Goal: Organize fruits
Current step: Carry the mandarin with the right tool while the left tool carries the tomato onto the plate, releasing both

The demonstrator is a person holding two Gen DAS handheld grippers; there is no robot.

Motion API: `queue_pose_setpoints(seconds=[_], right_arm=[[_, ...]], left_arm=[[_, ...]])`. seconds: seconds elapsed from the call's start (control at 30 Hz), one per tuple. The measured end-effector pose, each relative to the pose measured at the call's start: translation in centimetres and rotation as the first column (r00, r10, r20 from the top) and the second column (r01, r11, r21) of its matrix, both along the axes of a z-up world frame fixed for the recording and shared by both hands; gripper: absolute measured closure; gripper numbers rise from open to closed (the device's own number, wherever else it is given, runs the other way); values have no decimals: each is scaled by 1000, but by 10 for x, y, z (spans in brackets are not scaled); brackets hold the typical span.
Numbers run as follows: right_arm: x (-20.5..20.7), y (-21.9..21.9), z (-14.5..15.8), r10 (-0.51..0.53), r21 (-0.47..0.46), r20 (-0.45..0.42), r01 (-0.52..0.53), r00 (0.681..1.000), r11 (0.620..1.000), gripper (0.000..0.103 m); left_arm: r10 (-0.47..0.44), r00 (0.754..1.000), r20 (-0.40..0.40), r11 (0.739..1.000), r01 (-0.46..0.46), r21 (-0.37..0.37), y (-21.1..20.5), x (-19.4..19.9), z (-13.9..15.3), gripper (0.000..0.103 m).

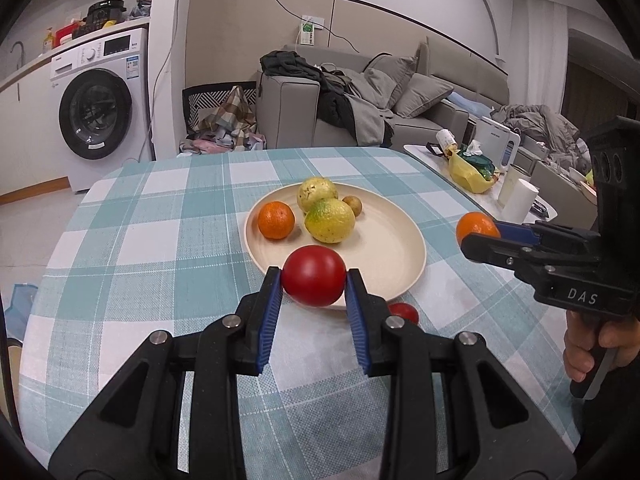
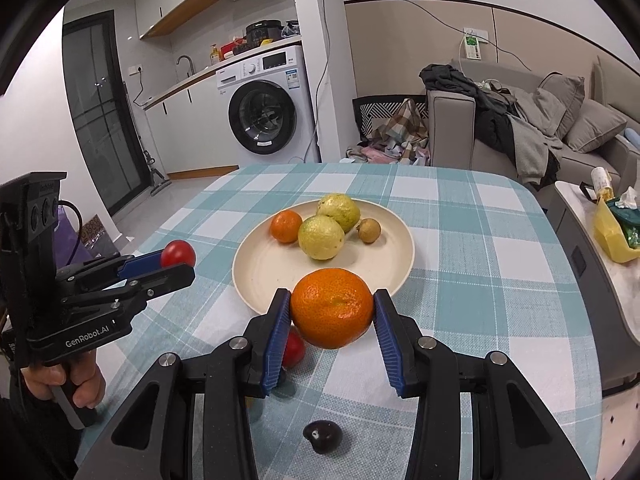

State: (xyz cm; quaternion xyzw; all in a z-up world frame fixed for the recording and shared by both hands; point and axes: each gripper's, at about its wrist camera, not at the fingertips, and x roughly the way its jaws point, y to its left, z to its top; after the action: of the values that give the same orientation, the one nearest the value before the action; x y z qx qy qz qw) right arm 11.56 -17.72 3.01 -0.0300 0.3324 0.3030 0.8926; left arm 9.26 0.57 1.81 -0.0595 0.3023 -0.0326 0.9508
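Tomato (image 1: 314, 275) clamped in left gripper (image 1: 314, 286), orange (image 2: 332, 307) clamped in right gripper (image 2: 332, 316), both at frame centre above cream plate (image 1: 392, 256). Four fruits already plated; small tomato (image 1: 404, 312), dark fruit (image 2: 322, 436) left on tablecloth (image 1: 160, 240).

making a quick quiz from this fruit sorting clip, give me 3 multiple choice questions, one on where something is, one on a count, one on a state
1. Where is the dark fruit?
A. on the plate
B. on the tablecloth, near the right gripper
C. in the left gripper

2. How many fruits lie on the plate?
A. two
B. four
C. six

3. What does the left gripper hold?
A. nothing
B. an orange
C. a red tomato

Answers:
1 B: it lies on the checked cloth below the right gripper.
2 B: one orange, two yellow-green fruits and one small brown fruit.
3 C: both blue pads press on the tomato.
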Motion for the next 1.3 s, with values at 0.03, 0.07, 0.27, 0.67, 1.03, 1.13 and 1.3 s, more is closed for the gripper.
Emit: queue_pose_setpoints(seconds=[0.03, 0.07, 0.27, 0.67, 1.03, 1.13, 1.3], right_arm=[[1, 0, 1, 0, 8, -3, 0, 1000, 1000, 60], [2, 0, 1, 0, 12, -4, 0, 1000, 1000, 60], [12, 2, 6, -16, 30, -11, 16, 1000, 999, 60], [35, 6, 10, -50, 67, -45, 53, 998, 996, 60], [47, 8, 7, -83, 97, -46, 87, 996, 991, 60], [49, 9, 4, -93, 107, -45, 97, 995, 989, 60], [54, 12, -2, -105, 106, -36, 108, 994, 988, 60]], left_arm=[[1, 1000, -2, 1000, -1, -2, 0, 2, 0, 74], [-1, 1000, -3, 1000, 1, -2, 1, 4, 1, 74], [0, 1000, 15, 1000, 0, 20, -3, 12, 12, 74], [2, 1000, 26, 999, -3, 36, -5, 27, 24, 74], [13, 1000, 22, 999, -13, 32, -3, 36, 24, 74], [15, 1000, 25, 1000, -15, 20, -2, 39, 21, 74], [27, 999, 25, 1000, -27, 11, -1, 48, 13, 74]])
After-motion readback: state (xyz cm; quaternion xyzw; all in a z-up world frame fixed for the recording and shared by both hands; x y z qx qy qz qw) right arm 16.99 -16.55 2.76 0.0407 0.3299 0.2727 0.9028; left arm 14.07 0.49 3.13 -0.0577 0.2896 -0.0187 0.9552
